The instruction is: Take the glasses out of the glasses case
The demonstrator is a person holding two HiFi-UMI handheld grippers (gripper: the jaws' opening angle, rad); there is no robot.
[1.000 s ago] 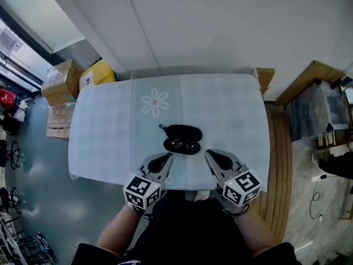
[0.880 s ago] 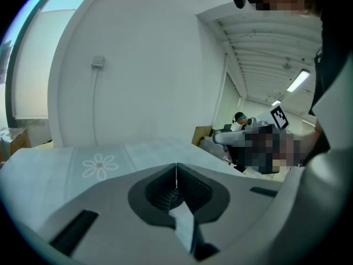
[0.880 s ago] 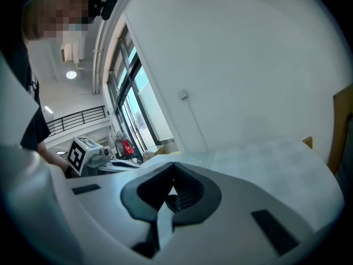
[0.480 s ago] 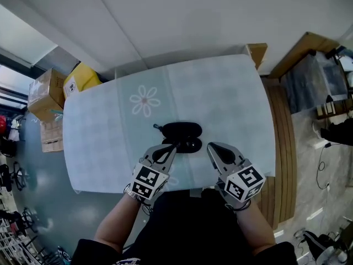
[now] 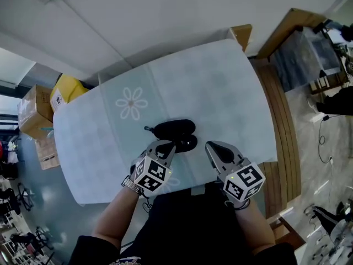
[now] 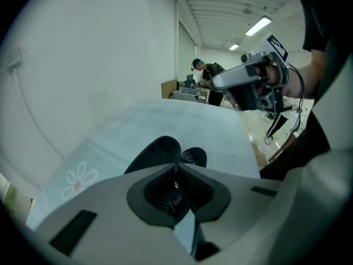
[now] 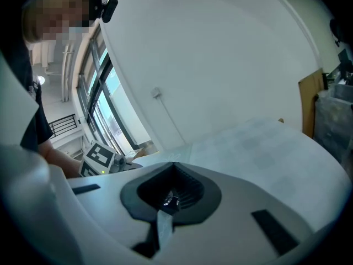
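Now the open glasses case [image 5: 174,128] lies crosswise on the surface [image 5: 220,87], just ahead of my left gripper [image 5: 164,146], with the glasses [image 5: 186,143] in its near half. Both pairs of jaws are closed on nothing. My right gripper [image 5: 213,147] waits farther off to the right. Since a second ago, my left has crept up to the case's edge.
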